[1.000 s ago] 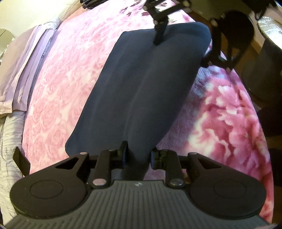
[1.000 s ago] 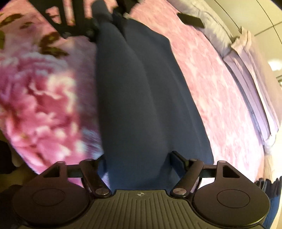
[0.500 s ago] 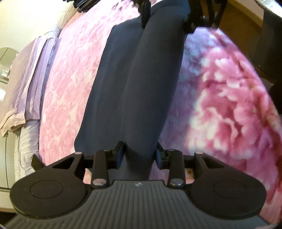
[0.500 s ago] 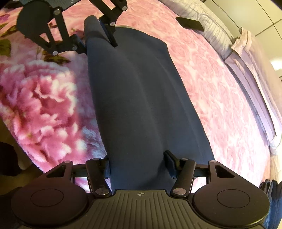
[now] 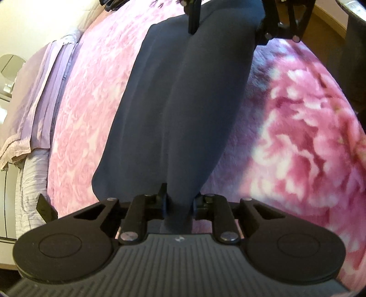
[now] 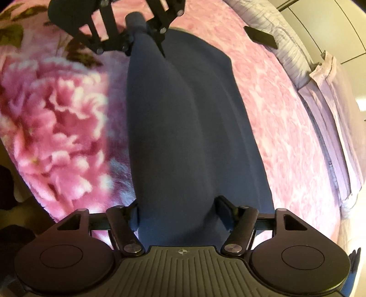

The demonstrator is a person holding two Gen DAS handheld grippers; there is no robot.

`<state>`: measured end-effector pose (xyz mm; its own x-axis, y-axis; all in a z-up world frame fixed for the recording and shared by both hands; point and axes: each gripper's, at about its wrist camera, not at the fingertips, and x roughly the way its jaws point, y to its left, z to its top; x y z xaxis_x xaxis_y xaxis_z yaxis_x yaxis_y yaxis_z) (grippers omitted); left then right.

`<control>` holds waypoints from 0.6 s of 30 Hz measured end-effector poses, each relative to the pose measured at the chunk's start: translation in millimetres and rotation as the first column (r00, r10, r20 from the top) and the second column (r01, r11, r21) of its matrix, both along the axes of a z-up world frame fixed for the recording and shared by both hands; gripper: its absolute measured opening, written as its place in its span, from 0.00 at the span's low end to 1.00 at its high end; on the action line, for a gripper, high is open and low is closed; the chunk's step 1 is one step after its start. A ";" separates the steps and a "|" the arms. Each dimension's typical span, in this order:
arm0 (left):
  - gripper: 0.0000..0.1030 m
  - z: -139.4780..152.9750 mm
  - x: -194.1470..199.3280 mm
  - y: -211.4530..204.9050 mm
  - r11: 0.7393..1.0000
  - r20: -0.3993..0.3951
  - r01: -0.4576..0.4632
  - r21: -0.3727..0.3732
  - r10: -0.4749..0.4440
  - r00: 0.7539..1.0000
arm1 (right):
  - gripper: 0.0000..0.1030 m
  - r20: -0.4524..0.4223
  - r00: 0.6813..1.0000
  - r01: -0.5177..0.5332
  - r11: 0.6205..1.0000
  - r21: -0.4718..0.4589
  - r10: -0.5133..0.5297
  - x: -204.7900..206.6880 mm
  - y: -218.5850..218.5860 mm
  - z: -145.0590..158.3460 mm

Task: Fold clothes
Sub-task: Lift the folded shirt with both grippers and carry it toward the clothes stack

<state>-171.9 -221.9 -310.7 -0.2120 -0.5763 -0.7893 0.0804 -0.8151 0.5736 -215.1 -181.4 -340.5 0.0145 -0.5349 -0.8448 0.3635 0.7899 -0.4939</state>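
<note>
Bed (image 5: 75, 118) with the pink flowered blanket (image 5: 297, 141) fills both views; lilac pillows (image 5: 34, 102) along the far side, grey quilt (image 6: 274, 25) at the edge.

Dark navy garment (image 5: 183, 109) is a long narrow strip on the blanket, near the bed's edge. Its far long edge lies flat on the blanket; the near edge looks raised, judging by the soft ridge down the middle.

Key relation: the strip's long axis runs straight from one claw to the other. I've got one at each short end, facing each other, so neither hand is nearer; each owns its own end.

My left claw (image 5: 178, 205) is pinching the garment, cloth bunched tight between the two fingers. In the right wrist view it shows at the top, clamped on the far end (image 6: 137, 34).

My right claw (image 6: 178, 214): fingers stand wider apart, with a thick wad of cloth filling the gap. Looks like it's gripping, but I can't tell how firmly. In the left wrist view it sits at the top (image 5: 228, 20), partly cropped.

Both claws low, pointing along the cloth, roughly level with the bed. Could be mid-fold or straightening the strip; can't settle which.
</note>
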 end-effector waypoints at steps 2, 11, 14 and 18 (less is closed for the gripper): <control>0.25 -1.3 -1.2 2.0 1.000 0.012 0.009 -0.011 -0.009 1.000 | 0.64 0.007 1.000 0.006 1.000 0.005 -0.006 -0.8 -2.0 -3.5; 0.25 -5.4 -3.1 -5.7 1.000 0.030 0.022 -0.001 -0.022 0.999 | 0.46 0.084 0.996 0.039 0.998 0.056 -0.044 -7.7 -14.0 9.9; 0.15 7.7 -3.9 -10.0 1.000 0.011 0.002 0.027 -0.003 1.000 | 0.41 0.114 0.991 0.067 0.994 0.091 -0.077 -7.0 -22.8 21.8; 0.14 33.0 -3.2 -15.1 0.999 -0.017 -0.018 0.044 0.018 1.000 | 0.39 0.123 0.990 0.060 0.994 0.097 -0.072 -7.7 -30.4 43.7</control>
